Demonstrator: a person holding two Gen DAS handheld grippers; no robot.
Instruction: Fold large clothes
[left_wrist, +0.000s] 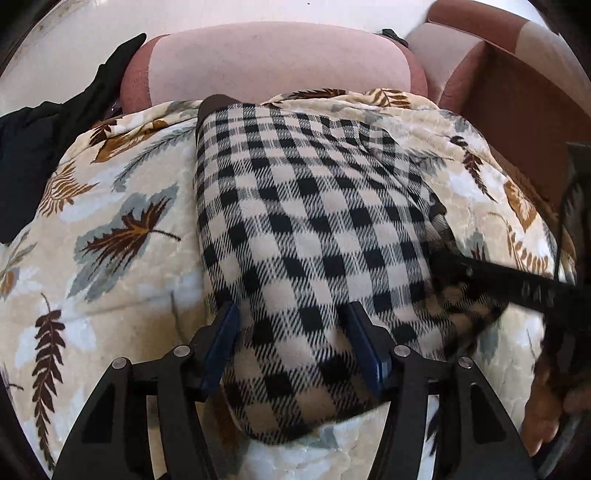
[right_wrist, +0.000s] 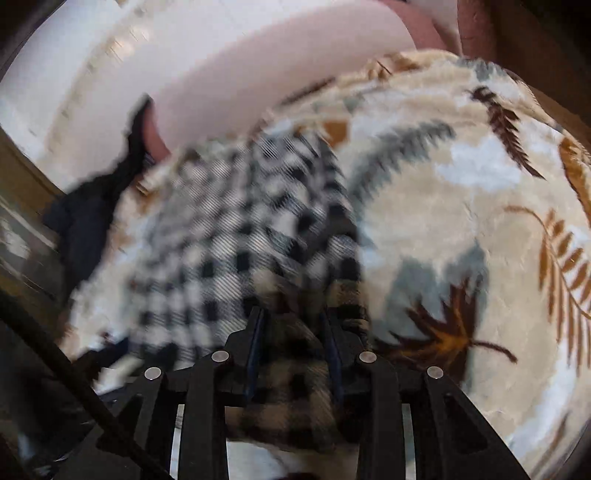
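A black-and-cream checked garment (left_wrist: 295, 236) lies folded lengthwise on a leaf-print blanket (left_wrist: 122, 236). My left gripper (left_wrist: 291, 314) hangs open over its near end, blue pads either side of the cloth. The right gripper (left_wrist: 480, 269) shows at the garment's right edge in the left wrist view. In the blurred right wrist view the right gripper (right_wrist: 295, 314) has its fingers partly apart with a bunch of the checked garment (right_wrist: 221, 236) between them. Whether it pinches the cloth I cannot tell.
The blanket (right_wrist: 461, 221) covers a pink sofa seat; the pink backrest (left_wrist: 273, 59) rises behind. A dark garment (left_wrist: 48, 136) lies at the far left. A brown armrest (left_wrist: 517, 96) is at the right.
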